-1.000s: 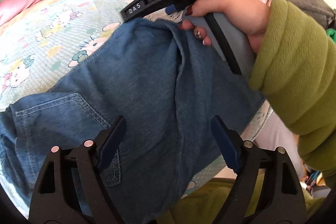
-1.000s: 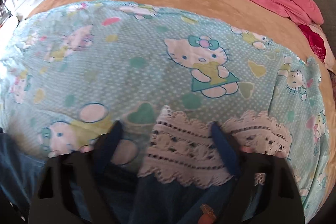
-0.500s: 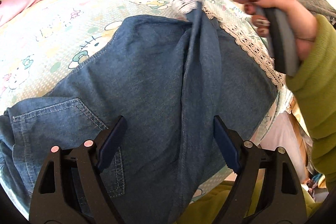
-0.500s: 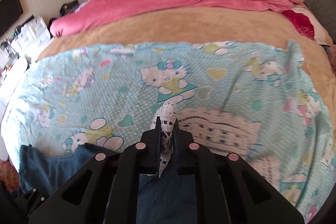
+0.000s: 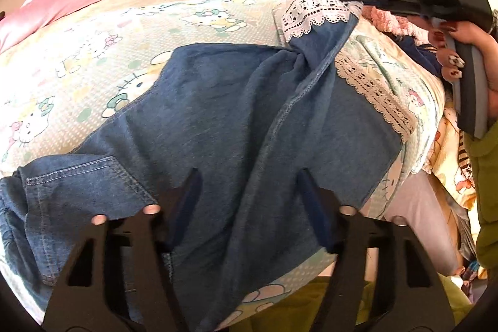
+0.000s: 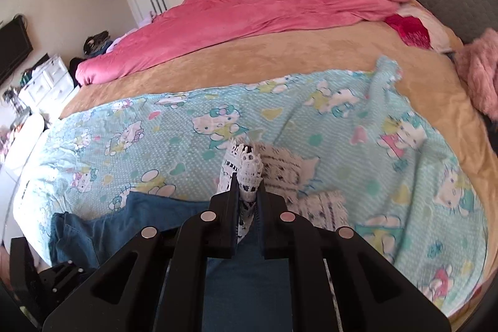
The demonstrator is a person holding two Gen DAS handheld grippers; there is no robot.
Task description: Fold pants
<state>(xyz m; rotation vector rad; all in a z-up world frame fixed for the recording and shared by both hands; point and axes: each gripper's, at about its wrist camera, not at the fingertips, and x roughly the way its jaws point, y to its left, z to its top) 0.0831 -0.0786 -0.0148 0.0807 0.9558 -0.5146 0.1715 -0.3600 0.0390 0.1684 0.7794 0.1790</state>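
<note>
One pair of blue denim pants [image 5: 218, 120] lies spread across a pale sheet printed with cartoon cats [image 5: 77, 58], on a bed. The cloth is soft and faded, with lighter stitching along the seams and around a patch pocket [image 5: 84, 176] near the waist end. Each of the two legs ends in a band of white lace trim. One lace hem [image 5: 376, 95] lies flat near the sheet's edge; the other lace hem [image 5: 314, 11] is lifted off the bed, its leg pulled up into a twisted ridge.

The right gripper [image 6: 247, 192] is clamped on that raised lace hem — the wrist view shows its two fingers pressed together with lace bunched between them and denim hanging below. A hand [image 5: 467, 52] in a green sleeve [image 5: 485, 176] holds its handle.

The left gripper [image 5: 249, 195] hovers over the middle of the pants, jaws apart and closing. Denim lies under and between the fingers, but the pads do not press on it.

Beyond the sheet lie a tan blanket [image 6: 264, 58] and one pink duvet [image 6: 264, 11].
</note>
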